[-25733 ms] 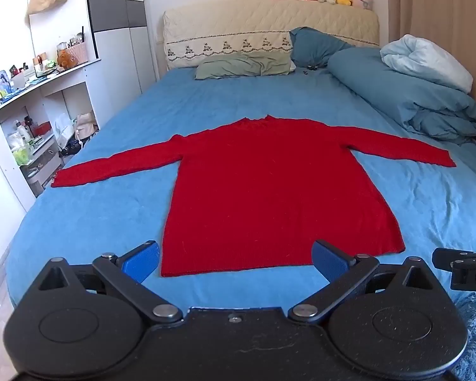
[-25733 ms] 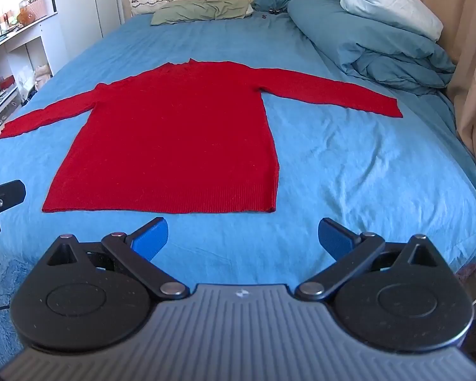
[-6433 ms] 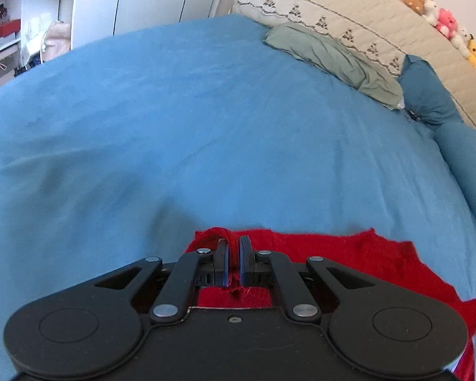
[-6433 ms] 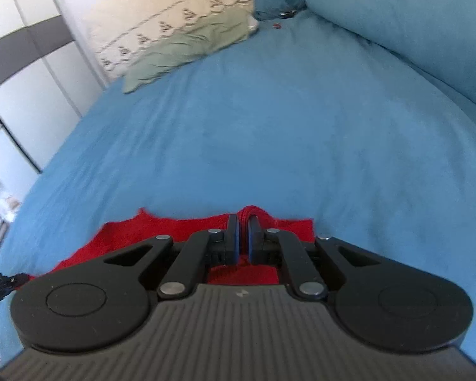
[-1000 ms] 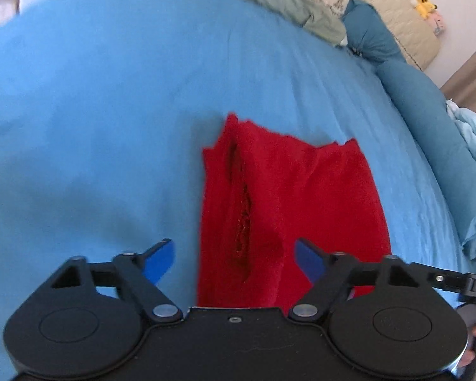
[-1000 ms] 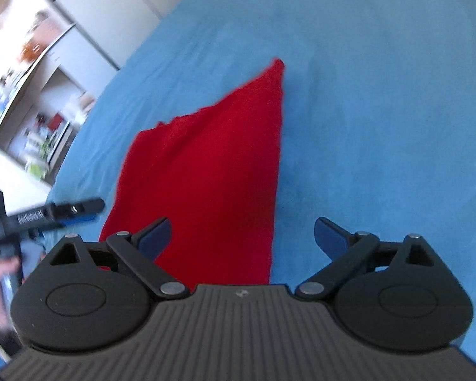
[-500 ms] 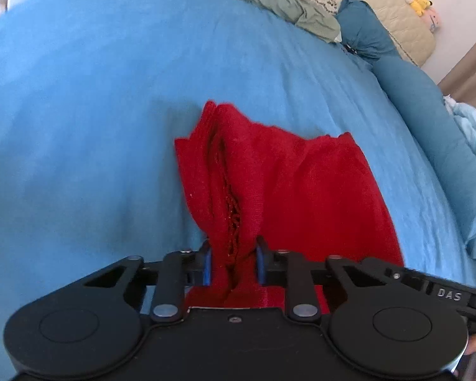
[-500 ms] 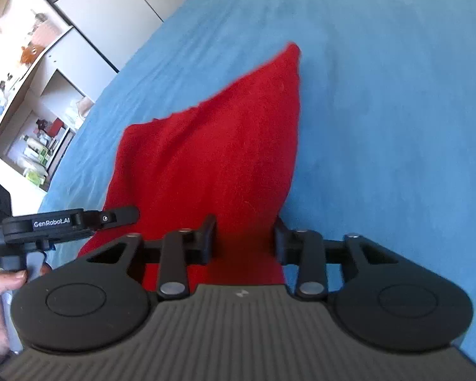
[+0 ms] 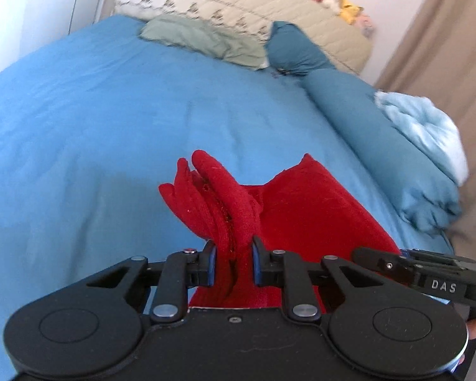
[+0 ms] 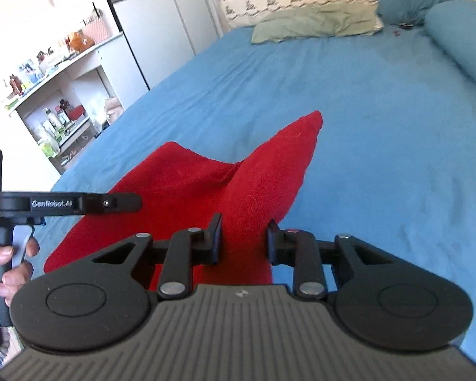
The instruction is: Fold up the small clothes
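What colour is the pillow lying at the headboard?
Sage green flat pillow, clearest in the right wrist view.

"DAS" on right tool [image 9: 441, 284], "GenRobot.AI" (white) on left tool [image 10: 52, 203]

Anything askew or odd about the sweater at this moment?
Yes. In the left tongs the sweater is a bunch of loose splayed layers, not one neat edge; the right tongs hold a smoother fold. The cloth sags in a dip between the two raised corners. No damage shows.
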